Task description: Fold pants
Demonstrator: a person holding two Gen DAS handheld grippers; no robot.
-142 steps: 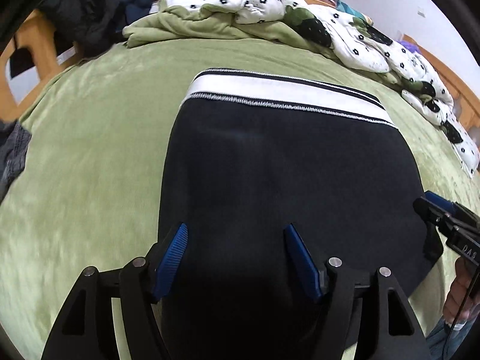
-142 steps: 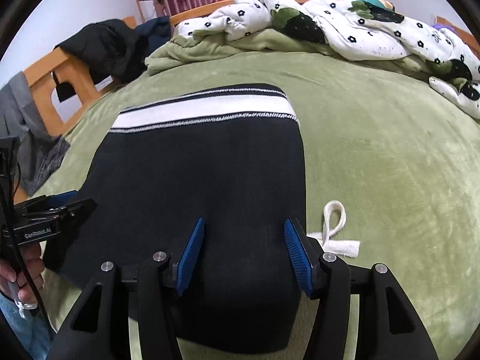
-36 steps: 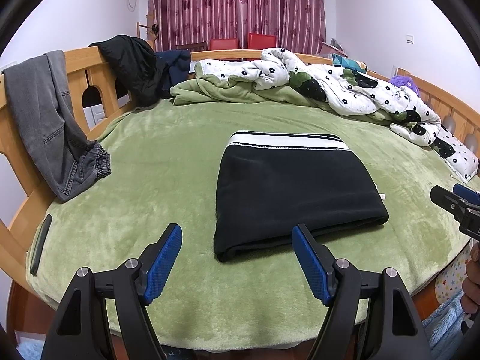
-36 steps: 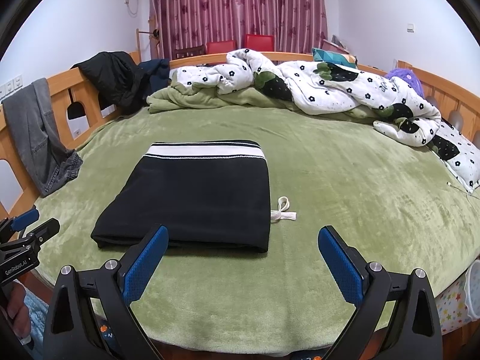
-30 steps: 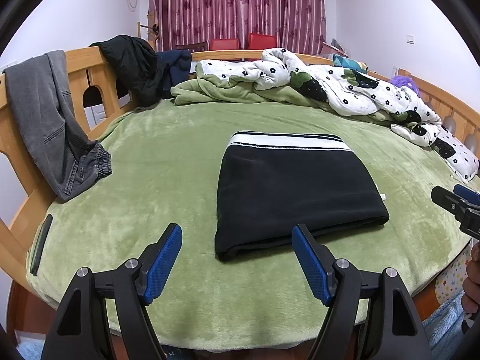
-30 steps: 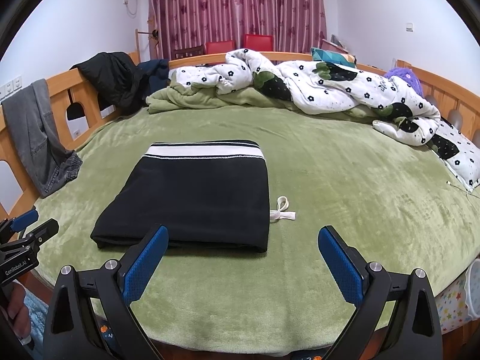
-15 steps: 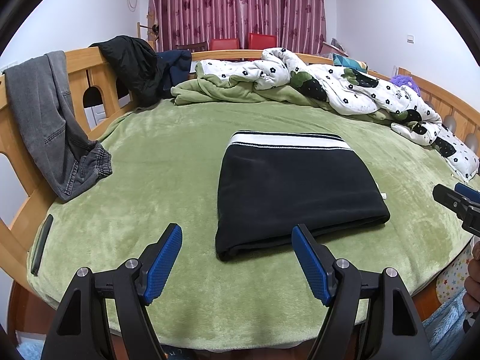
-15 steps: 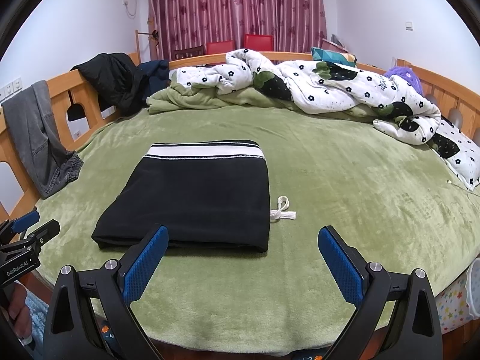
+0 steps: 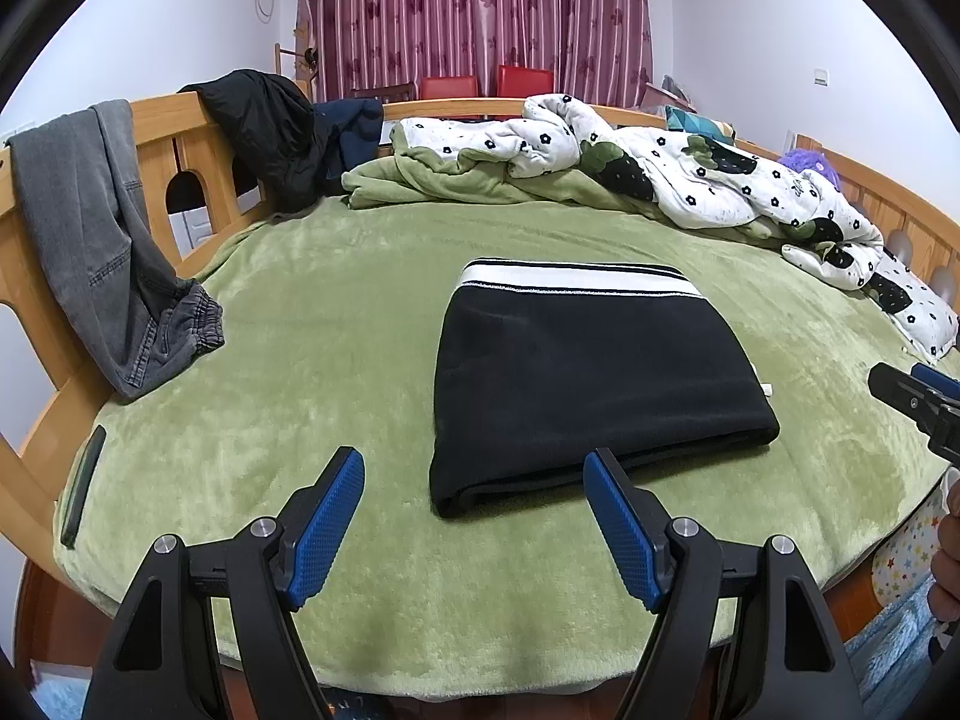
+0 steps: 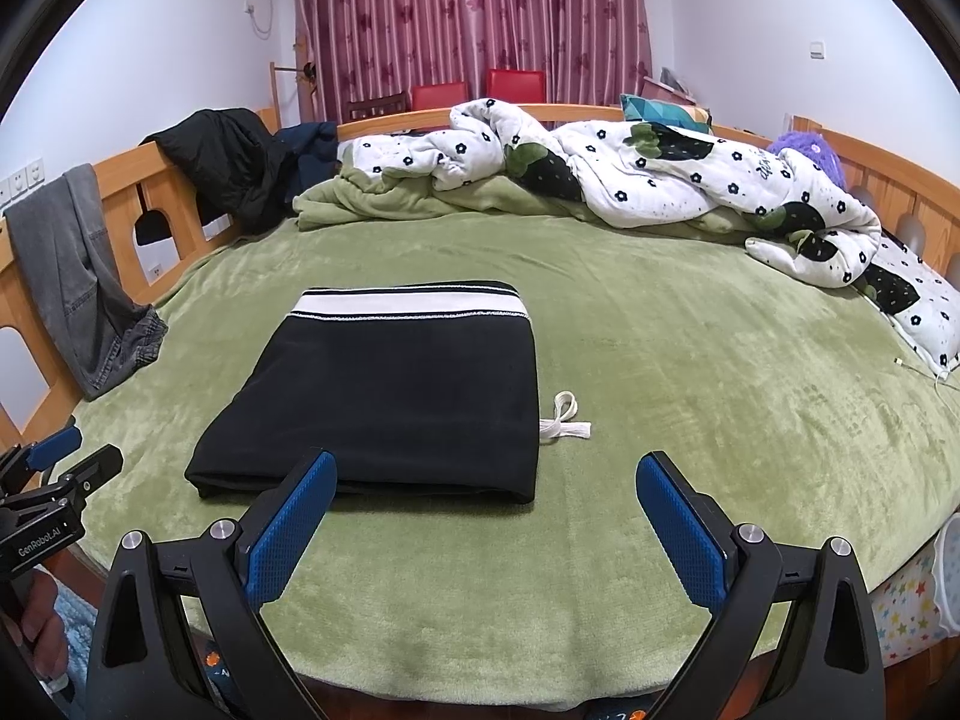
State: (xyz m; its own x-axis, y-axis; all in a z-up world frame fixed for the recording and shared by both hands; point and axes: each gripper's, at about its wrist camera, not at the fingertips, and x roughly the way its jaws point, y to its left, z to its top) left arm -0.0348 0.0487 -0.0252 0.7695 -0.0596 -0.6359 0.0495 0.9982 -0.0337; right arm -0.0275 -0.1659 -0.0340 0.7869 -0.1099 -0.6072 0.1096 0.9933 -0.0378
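Take the black pants [image 9: 594,372] as the landmark: they lie folded into a compact rectangle near the middle of the green bed [image 9: 336,324], white-striped waistband on the far side, folded edge nearest the cameras.

Well to the left of the pants, grey jeans [image 9: 102,240] hang over the wooden bed rail [image 9: 162,138], and a dark flat object [image 9: 84,480] lies at the bed's edge — too small to identify. Neither touches the pants, so neither looks likely to interfere.

Nearer, just short of the pants' front left corner, the left gripper [image 9: 474,516] hovers with its jaws spread wide and nothing between them. The right gripper [image 10: 480,522] is likewise wide open and empty, held off the front edge toward the pants' right side.

The fold looks finished, so the risks are small ones. Any new contact could spoil it: a finger catching the thick front edge would drag the top layer and skew the stack, since soft knit slides easily on plush fabric.

At the pants' right edge a white drawstring [image 10: 564,420] pokes out onto the bed — a loose loop that a passing gripper could snag, tugging the waistband and opening the layers. Tucking it in risks the same if it is pulled rather than pushed.

Far beyond the pants, the rumpled floral quilt [image 10: 660,180] poses no hazard.
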